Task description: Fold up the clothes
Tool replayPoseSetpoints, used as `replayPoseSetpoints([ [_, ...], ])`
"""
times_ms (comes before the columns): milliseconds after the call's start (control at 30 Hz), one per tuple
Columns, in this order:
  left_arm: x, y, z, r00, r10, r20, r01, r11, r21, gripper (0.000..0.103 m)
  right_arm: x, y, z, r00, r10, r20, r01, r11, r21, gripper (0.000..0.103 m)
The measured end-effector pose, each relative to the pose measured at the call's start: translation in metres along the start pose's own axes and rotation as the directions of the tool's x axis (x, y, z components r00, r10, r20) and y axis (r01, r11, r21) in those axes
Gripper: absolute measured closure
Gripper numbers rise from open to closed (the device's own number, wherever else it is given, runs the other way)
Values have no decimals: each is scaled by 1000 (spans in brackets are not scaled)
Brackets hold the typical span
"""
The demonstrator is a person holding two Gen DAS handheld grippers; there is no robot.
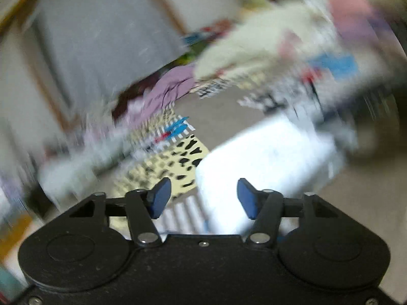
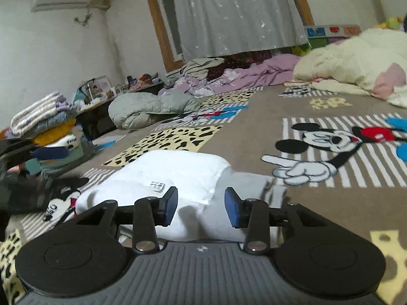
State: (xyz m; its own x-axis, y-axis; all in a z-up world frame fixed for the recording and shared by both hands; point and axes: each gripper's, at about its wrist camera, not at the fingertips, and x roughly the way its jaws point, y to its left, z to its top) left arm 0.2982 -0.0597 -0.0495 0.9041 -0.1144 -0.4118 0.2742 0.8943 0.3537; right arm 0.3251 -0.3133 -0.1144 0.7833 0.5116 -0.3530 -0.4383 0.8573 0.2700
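Note:
A folded white garment (image 2: 175, 178) with a small label lies on the cartoon-print blanket (image 2: 254, 137), right in front of my right gripper (image 2: 201, 207). That gripper is open, blue pads apart, with the cloth's near edge between and just beyond them. In the left wrist view the same white garment (image 1: 264, 157) shows as a bright blur ahead of my left gripper (image 1: 203, 198), which is open and holds nothing. The left view is heavily motion-blurred.
A stack of folded clothes (image 2: 48, 127) stands at the far left. A grey-green padded jacket (image 2: 150, 109), purple bedding (image 2: 254, 73) and a cream quilt (image 2: 351, 58) lie further back. A curtain (image 2: 234, 12) hangs behind.

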Motion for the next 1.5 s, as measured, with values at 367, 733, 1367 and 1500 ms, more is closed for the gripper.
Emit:
replayPoseSetpoints([
  [367, 78, -36, -22, 990, -105, -89, 92, 986, -137, 80, 48, 13, -5, 987, -62, -146, 50, 995, -86, 49],
  [733, 80, -10, 16, 979, -201, -18, 194, 962, -191, 79, 31, 23, 1, 992, -111, -54, 102, 985, -136, 48],
  [1367, 48, 25, -17, 978, -210, 1, 188, 876, -444, 32, -8, -35, -4, 998, -57, -4, 57, 977, 206, 24],
  [1500, 47, 58, -58, 958, -287, 24, 223, 684, -695, 28, -15, -82, -19, 1000, -20, -13, 23, 882, 470, 23],
])
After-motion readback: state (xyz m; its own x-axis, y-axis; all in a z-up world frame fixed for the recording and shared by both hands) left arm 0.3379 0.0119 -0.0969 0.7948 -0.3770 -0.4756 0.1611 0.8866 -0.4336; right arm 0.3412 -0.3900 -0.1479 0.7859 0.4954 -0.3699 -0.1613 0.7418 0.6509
